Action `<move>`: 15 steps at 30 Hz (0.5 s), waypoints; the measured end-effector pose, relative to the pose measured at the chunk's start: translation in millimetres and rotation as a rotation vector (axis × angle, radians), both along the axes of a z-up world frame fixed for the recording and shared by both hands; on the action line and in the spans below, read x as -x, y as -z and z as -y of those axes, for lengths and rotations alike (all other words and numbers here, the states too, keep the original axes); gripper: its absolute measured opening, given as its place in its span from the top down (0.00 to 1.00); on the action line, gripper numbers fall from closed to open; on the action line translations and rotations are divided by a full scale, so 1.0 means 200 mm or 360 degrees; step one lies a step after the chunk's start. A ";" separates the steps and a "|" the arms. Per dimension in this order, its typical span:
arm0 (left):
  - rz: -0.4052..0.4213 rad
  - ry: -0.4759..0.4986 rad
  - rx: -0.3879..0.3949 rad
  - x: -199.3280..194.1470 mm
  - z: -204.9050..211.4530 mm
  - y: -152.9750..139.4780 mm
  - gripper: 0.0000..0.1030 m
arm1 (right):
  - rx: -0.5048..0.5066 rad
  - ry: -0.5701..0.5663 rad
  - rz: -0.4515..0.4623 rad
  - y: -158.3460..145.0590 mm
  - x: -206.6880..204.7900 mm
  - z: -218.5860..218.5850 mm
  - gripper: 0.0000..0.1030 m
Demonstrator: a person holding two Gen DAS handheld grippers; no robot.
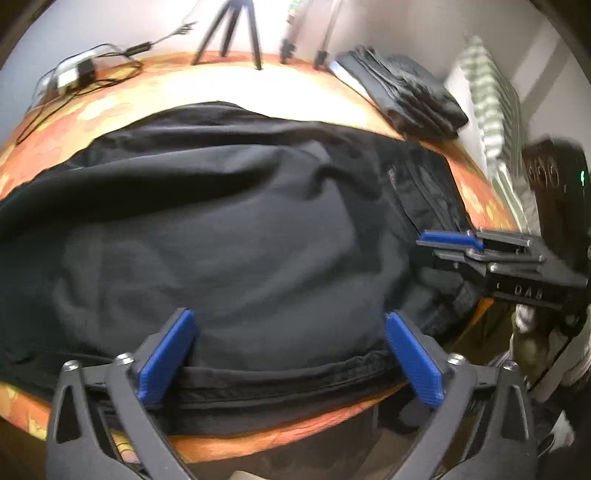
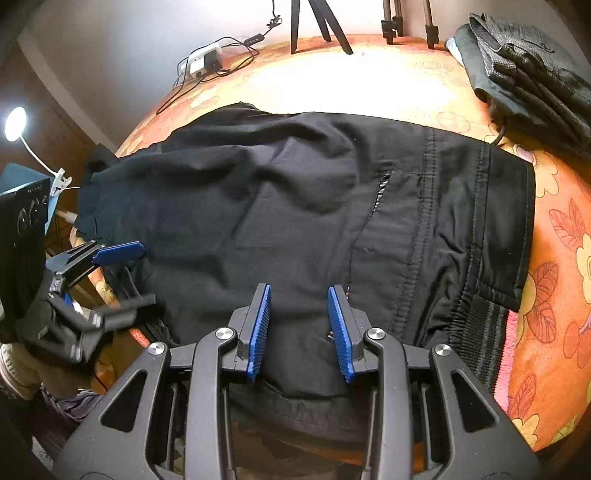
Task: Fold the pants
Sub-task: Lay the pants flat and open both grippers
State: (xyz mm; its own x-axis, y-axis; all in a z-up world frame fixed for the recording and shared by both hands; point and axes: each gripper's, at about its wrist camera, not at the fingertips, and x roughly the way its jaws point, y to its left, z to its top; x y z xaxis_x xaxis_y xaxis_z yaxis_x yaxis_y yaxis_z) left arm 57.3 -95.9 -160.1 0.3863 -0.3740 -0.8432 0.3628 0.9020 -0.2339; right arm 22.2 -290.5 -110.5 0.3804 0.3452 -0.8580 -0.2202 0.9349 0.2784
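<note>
Black pants [image 1: 229, 229] lie folded lengthwise across the orange floral table, waistband with elastic at the right in the right wrist view [image 2: 332, 206]. My left gripper [image 1: 288, 325] is open, its blue pads over the near hem edge of the cloth, holding nothing. My right gripper [image 2: 299, 299] is open over the near edge close to the waistband [image 2: 480, 332], empty. Each gripper shows in the other's view: the right one [image 1: 447, 243] at the pants' right side, the left one [image 2: 122, 273] at the left end, open.
A stack of folded dark garments [image 1: 406, 96] sits at the far right of the table [image 2: 369, 81]. Tripod legs [image 1: 229, 33] stand at the far edge. A power strip with cables [image 2: 203, 62] lies far left. A clip lamp [image 2: 16, 123] is off the table's left.
</note>
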 end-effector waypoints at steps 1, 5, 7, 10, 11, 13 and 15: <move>0.0009 0.0007 -0.0038 0.01 0.02 0.00 0.00 | -0.0002 0.0001 -0.0002 0.00 0.00 0.00 0.67; -0.0003 0.0015 -0.0100 0.01 0.02 -0.01 0.02 | 0.0000 0.0006 -0.0001 -0.01 0.00 0.00 0.67; 0.0005 -0.0028 -0.0116 0.02 0.00 -0.03 0.07 | -0.0016 -0.0007 0.0012 -0.04 0.00 -0.02 0.67; 0.0088 -0.0121 -0.0088 0.04 -0.10 -0.12 0.09 | -0.0048 -0.0045 0.0063 -0.12 0.00 -0.06 0.67; 0.0115 -0.0167 -0.0052 0.05 -0.16 -0.16 0.09 | -0.0064 -0.0068 0.0086 -0.14 0.00 -0.08 0.67; 0.0160 -0.0263 -0.0002 0.06 -0.27 -0.23 0.10 | -0.0077 -0.0124 0.0126 -0.20 0.00 -0.14 0.61; 0.0203 -0.0380 0.0042 0.08 -0.44 -0.29 0.11 | -0.0071 -0.0206 0.0170 -0.25 -0.01 -0.22 0.52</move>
